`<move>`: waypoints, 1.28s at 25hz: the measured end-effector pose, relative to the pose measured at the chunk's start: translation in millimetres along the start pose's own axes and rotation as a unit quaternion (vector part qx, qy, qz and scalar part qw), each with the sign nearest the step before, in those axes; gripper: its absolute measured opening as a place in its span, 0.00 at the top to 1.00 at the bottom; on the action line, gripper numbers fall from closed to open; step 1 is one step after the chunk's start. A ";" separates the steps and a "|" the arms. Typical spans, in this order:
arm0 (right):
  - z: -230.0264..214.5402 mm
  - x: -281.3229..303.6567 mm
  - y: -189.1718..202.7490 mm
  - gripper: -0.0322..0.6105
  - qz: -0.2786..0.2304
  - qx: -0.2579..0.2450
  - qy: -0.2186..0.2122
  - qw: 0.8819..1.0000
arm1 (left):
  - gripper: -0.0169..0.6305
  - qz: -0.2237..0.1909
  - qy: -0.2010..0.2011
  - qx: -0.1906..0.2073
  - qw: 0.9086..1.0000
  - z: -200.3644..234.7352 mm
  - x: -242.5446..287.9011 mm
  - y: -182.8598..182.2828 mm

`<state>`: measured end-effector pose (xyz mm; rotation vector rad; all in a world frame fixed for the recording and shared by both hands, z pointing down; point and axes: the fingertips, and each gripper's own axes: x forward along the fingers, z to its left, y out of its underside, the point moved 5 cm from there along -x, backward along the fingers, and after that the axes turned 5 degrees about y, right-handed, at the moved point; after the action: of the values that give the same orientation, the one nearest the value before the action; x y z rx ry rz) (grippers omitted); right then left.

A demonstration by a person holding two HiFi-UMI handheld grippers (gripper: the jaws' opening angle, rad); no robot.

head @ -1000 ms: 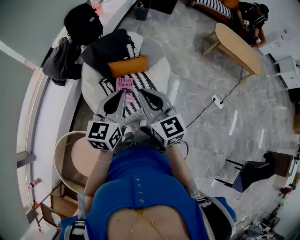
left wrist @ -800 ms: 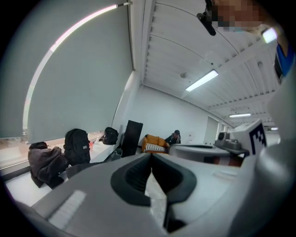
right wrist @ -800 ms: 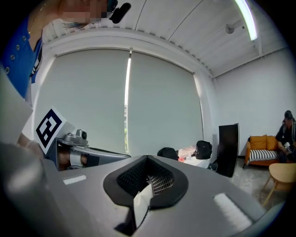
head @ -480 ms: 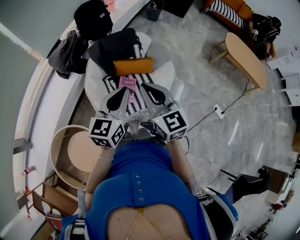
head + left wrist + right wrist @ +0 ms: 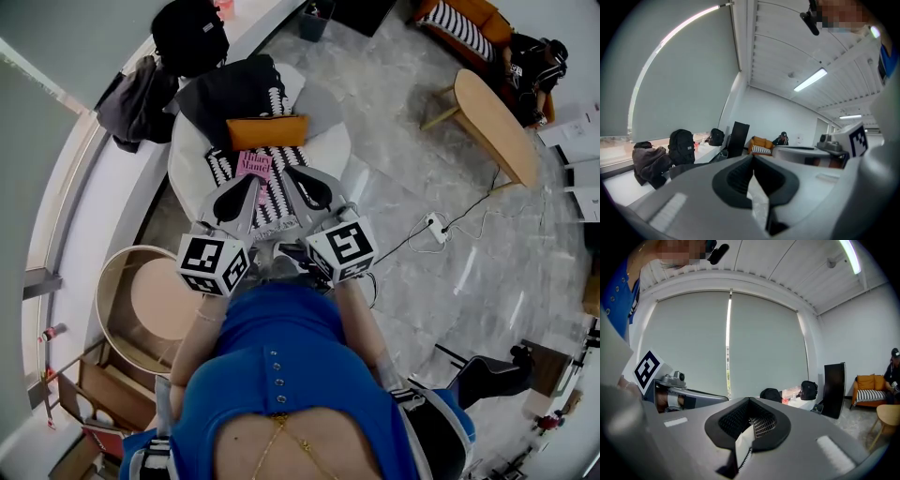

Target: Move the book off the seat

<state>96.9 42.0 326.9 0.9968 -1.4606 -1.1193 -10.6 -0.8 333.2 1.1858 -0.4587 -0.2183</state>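
The left gripper (image 5: 251, 186) points toward 12 o'clock with its jaws pressed together on nothing (its own view shows the pads meeting edge to edge), its tip above the striped throw (image 5: 274, 214) on the white seat (image 5: 185, 161). The pink book (image 5: 253, 165) lies on that throw at 12 o'clock of both tips, directly at 6 o'clock of the orange cushion (image 5: 267, 131). The right gripper (image 5: 288, 174), at 3 o'clock of the left, is likewise closed and empty.

Glossy stone floor (image 5: 422, 141), paper book (image 5: 254, 163), matt wood tbl (image 5: 159, 300).
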 end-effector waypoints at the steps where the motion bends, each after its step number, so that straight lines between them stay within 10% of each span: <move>1: -0.5 1.0 0.5 0.95 0.001 0.001 -0.002 1.000 | 0.97 0.002 -0.001 -0.001 1.000 -0.1 0.6 0.5; 32: -6.1 38.6 22.1 0.95 0.036 0.009 -0.029 0.999 | 0.97 0.030 -0.010 -0.029 0.999 31.9 21.3 19.7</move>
<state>96.1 9.1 357.4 0.9244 -1.5436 -1.0921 -7.6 -28.8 365.9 1.1117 -0.5014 -0.1907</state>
